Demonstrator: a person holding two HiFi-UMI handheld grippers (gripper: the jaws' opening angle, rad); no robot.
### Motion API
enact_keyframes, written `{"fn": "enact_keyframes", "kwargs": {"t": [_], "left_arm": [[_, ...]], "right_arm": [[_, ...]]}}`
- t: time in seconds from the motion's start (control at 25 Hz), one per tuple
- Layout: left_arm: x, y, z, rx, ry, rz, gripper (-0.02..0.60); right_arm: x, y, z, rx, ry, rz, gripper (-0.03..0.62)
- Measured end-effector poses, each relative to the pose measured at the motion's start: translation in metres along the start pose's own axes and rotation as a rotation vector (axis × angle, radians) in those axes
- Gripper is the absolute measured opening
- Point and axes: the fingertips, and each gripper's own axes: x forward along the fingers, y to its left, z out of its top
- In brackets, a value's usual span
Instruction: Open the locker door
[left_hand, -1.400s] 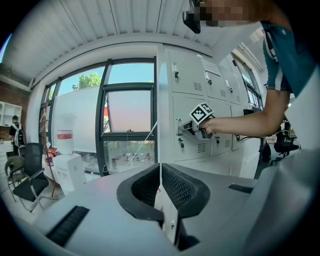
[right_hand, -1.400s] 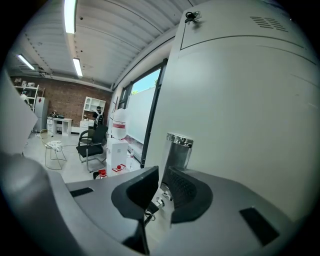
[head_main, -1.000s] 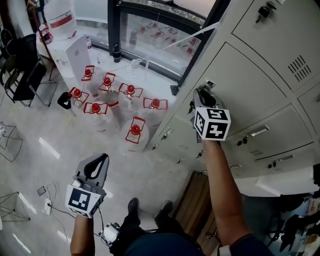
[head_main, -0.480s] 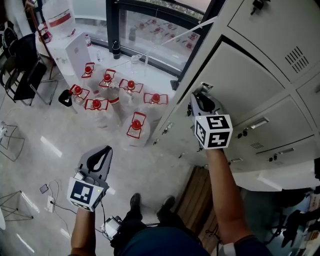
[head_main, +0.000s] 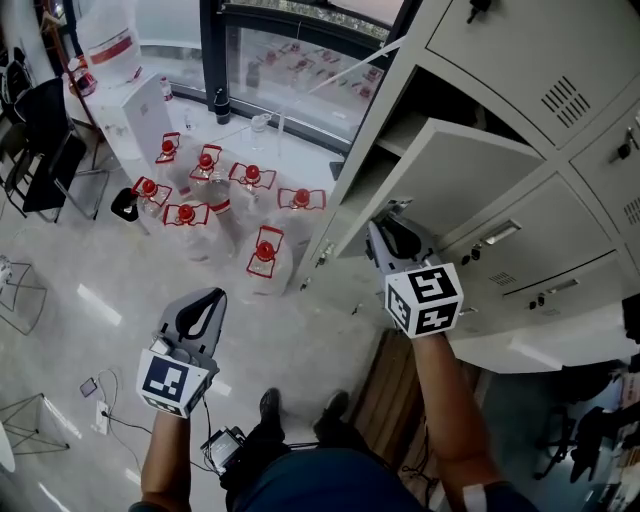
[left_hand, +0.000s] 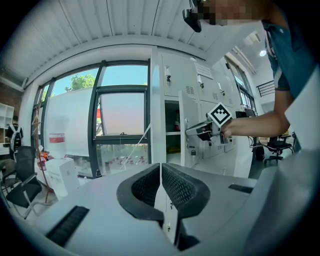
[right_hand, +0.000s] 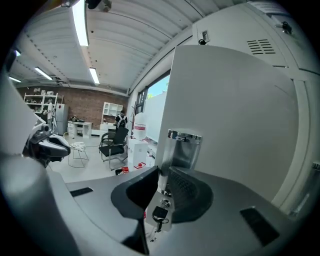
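Observation:
The grey locker door stands swung out from the locker bank, showing a dark compartment behind it. My right gripper is shut on the door's metal handle at its free edge. In the right gripper view the jaws pinch the handle plate, and a key hangs in the lock just below. My left gripper hangs low over the floor at the left, shut and holding nothing. In the left gripper view its jaws are pressed together, and the open door and right gripper show beyond them.
Several water bottles with red caps stand on the floor by the window. A black chair is at the far left. Closed lockers flank the open one. A wooden board and cables lie near the person's feet.
The locker door has swung from shut to well open. My right gripper, still on the handle, has come back toward me and lower. The left gripper has hardly moved.

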Motion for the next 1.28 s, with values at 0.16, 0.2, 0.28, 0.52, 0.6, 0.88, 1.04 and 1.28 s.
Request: {"fn": "enact_keyframes", "kwargs": {"t": [0.16, 0.2, 0.28, 0.52, 0.6, 0.88, 1.04, 1.28], "left_arm": [[0.01, -0.014, 0.007, 0.012, -0.009, -0.039, 0.028], [0.013, -0.017, 0.01, 0.015, -0.011, -0.048, 0.028], [0.018, -0.023, 0.014, 0.022, -0.013, -0.066, 0.028], [0.032, -0.039, 0.021, 0.051, -0.026, -0.113, 0.028], [0.035, -0.047, 0.026, 0.05, -0.03, -0.131, 0.028], [0.034, -0.069, 0.032, 0.07, -0.018, -0.169, 0.028], [0.038, -0.082, 0.036, 0.083, -0.005, -0.184, 0.028], [0.036, -0.096, 0.045, 0.133, -0.032, -0.205, 0.028]], "right_arm": [[-0.027, 0.005, -0.007, 0.017, 0.001, 0.027, 0.052], [-0.033, 0.006, -0.009, 0.025, -0.001, 0.032, 0.054], [-0.045, 0.008, -0.012, 0.045, -0.009, 0.041, 0.057], [-0.074, 0.011, -0.023, 0.053, -0.023, 0.061, 0.061], [-0.084, 0.011, -0.026, 0.054, -0.027, 0.068, 0.061], [-0.123, 0.007, -0.04, 0.07, -0.053, 0.082, 0.061], [-0.146, -0.003, -0.047, 0.084, -0.072, 0.079, 0.061], [-0.163, 0.021, -0.06, -0.011, -0.059, 0.142, 0.048]]}}
